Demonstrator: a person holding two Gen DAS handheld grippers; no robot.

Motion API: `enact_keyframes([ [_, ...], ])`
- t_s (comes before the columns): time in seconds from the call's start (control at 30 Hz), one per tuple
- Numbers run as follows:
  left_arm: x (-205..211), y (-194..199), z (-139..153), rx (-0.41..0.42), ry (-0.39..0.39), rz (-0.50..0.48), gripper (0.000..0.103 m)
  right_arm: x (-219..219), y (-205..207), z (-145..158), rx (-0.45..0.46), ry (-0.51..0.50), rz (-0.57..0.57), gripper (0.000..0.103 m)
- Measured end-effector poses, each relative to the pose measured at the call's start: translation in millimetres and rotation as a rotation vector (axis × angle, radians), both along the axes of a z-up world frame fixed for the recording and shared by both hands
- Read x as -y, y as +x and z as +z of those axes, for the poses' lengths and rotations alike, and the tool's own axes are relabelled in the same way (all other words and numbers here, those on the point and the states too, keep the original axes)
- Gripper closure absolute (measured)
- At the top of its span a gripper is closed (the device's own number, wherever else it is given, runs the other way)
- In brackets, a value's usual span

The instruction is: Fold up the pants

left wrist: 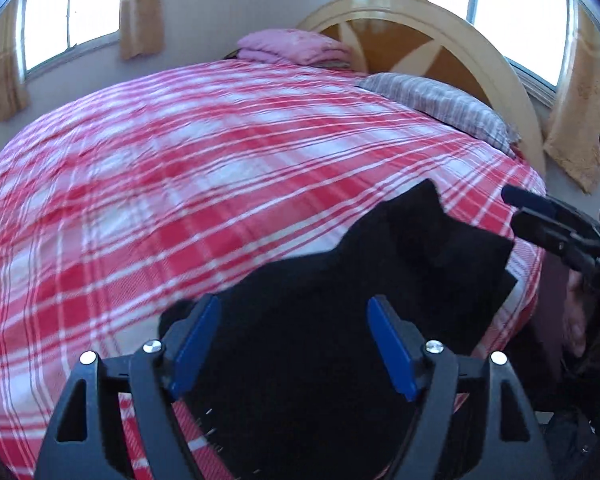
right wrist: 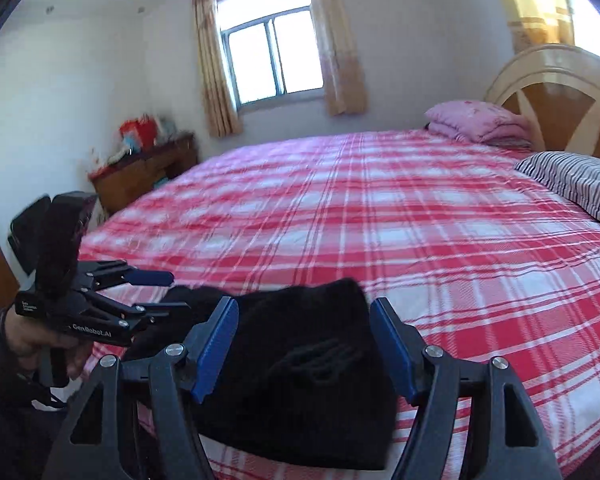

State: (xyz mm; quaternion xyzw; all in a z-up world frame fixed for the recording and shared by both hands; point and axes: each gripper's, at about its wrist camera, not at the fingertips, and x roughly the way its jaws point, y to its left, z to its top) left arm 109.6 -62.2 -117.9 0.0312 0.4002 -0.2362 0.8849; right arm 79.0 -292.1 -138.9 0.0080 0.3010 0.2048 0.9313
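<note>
The black pants (right wrist: 300,364) lie bunched in a compact, thick bundle at the near edge of the bed (right wrist: 380,208), on its red plaid cover. They look already folded over at least once; squaring and flattening the stack seems to be what is left. The bundle's long axis appears to run roughly left to right along the bed's near edge, though dark cloth hides its seams. The left gripper (left wrist: 296,344) hovers over it, apart, holding nothing. The right gripper (right wrist: 304,344) is likewise apart and empty.
</note>
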Motion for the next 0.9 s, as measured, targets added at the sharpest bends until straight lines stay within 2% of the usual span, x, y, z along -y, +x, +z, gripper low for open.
enact_keyframes([
  [0.03,-6.7,-0.7,-3.0,-0.005,-0.016,0.015,0.025,-1.7,2.8,-5.1,-0.028,-0.010,-0.008,0.034],
  [0.07,-15.4,-0.5,-5.7,-0.010,-0.036,0.034,0.025,-1.9,7.2,-12.9,-0.073,-0.024,-0.018,0.040],
  [0.1,-17.1,-1.0,-7.8,-0.007,-0.038,0.047,0.024,0.2,10.5,-19.5,-0.104,-0.037,-0.027,0.052],
  [0.2,-18.8,0.5,-12.8,0.010,-0.019,0.090,0.013,13.6,14.6,-36.9,-0.171,-0.067,-0.054,0.078],
  [0.23,-19.6,-1.0,-13.9,0.013,-0.027,0.091,0.009,19.8,13.0,-40.0,-0.187,-0.049,-0.051,0.081],
  [0.3,-17.6,-1.4,-17.1,0.015,-0.034,0.097,0.007,36.4,10.2,-41.3,-0.201,0.001,-0.062,0.087],
  [0.43,-7.4,-3.4,-27.3,0.008,-0.003,0.073,0.006,44.9,-0.2,-39.6,-0.181,0.006,-0.073,0.089],
  [0.53,-2.3,-2.3,-34.6,0.002,0.025,0.067,0.006,43.7,1.8,-49.5,-0.203,-0.035,-0.070,0.089],
  [0.63,-2.5,-2.9,-36.7,-0.002,0.019,0.069,0.006,43.4,5.3,-55.7,-0.210,-0.061,-0.062,0.089],
  [0.83,-4.1,-3.5,-36.3,-0.006,0.002,0.082,0.005,24.8,-0.9,-32.0,-0.141,-0.223,-0.046,0.085],
  [0.87,-3.1,-3.6,-36.8,-0.008,0.001,0.082,0.005,18.5,-2.1,-22.6,-0.090,-0.266,-0.068,0.076],
  [0.9,-1.9,-4.0,-37.2,-0.010,0.001,0.082,0.005,13.5,-2.8,-15.3,-0.051,-0.289,-0.076,0.059],
])
